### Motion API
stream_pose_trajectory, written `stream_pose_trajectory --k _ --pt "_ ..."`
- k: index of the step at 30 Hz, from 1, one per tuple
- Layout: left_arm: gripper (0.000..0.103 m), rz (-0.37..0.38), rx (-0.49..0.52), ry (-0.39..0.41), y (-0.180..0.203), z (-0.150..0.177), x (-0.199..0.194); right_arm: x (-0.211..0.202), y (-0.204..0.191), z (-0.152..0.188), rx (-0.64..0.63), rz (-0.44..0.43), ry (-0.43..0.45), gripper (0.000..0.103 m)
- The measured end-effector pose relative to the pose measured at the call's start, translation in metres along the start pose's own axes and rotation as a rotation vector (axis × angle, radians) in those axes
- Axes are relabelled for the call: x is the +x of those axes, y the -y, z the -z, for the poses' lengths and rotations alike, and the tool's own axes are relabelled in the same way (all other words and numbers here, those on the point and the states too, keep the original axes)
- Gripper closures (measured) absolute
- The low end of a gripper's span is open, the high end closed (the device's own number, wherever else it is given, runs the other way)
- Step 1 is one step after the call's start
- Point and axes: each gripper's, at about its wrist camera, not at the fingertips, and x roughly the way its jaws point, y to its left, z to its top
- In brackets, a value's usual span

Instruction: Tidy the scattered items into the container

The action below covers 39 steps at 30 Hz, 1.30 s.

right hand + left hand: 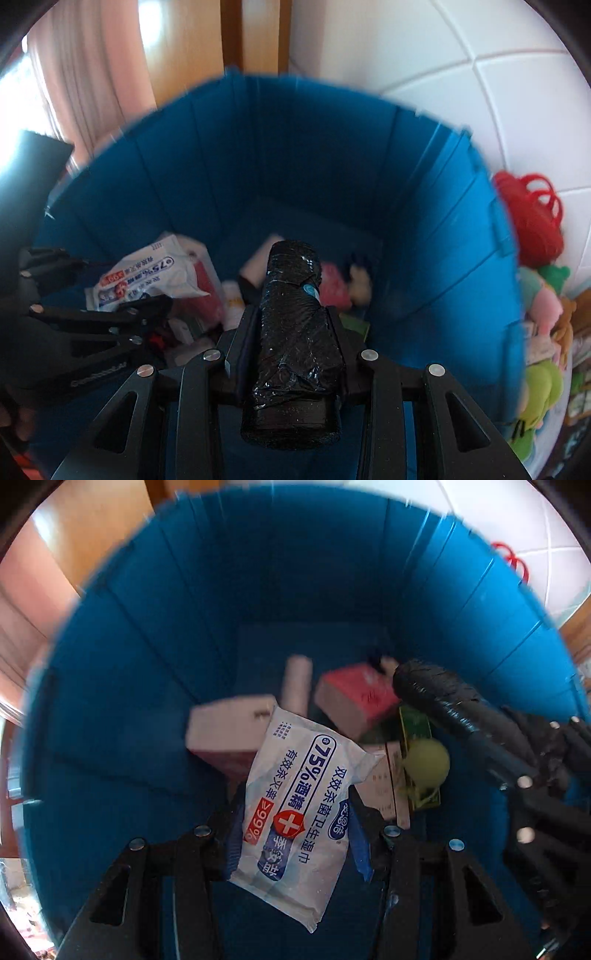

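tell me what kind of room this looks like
Probably a lived-in home room, perhaps a bedroom or playroom: pink curtains by a bright window, a pile of plush toys beside the blue bin, and white floor tiles.

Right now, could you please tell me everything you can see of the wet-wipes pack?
The wet-wipes pack is a flat, soft white plastic pouch, slightly creased, printed with blue Chinese text, "75%", a red "99%" band and a red shield bearing a white cross. It looks sealed. The left tool is shut on its lower half, blue pads pressing both long edges. It hangs tilted inside the blue bin, above boxes lying on the bottom.
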Motion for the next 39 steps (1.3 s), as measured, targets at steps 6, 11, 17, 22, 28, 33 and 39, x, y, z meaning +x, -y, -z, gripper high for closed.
stream_pose_trajectory --k 6,11,17,22,28,33,39 --pt "0.055 0.021 0.004 -0.219 0.006 0.006 0.056 0.075 -0.003 0.022 -0.022 0.042 -0.246 0.069" --pt "0.052 -0.035 0.027 -0.312 0.016 0.018 0.078 0.111 0.008 0.055 -0.021 0.093 -0.395 0.069" --pt "0.027 -0.095 0.034 -0.345 0.012 0.018 0.091 0.13 0.007 0.068 -0.034 0.083 -0.494 0.068" --pt "0.027 -0.117 0.034 -0.32 0.008 0.015 0.084 0.132 0.009 0.073 -0.027 0.089 -0.512 0.064" --pt "0.027 -0.119 0.032 -0.311 0.007 0.012 0.083 0.128 0.009 0.068 -0.008 0.058 -0.501 0.047" --pt "0.027 -0.1 0.023 -0.281 0.006 0.008 0.075 0.12 0.012 0.066 0.0 0.066 -0.493 0.004" --pt "0.027 -0.076 -0.002 -0.171 0.001 0.0 0.034 0.091 0.005 0.051 -0.006 0.037 -0.446 0.0"
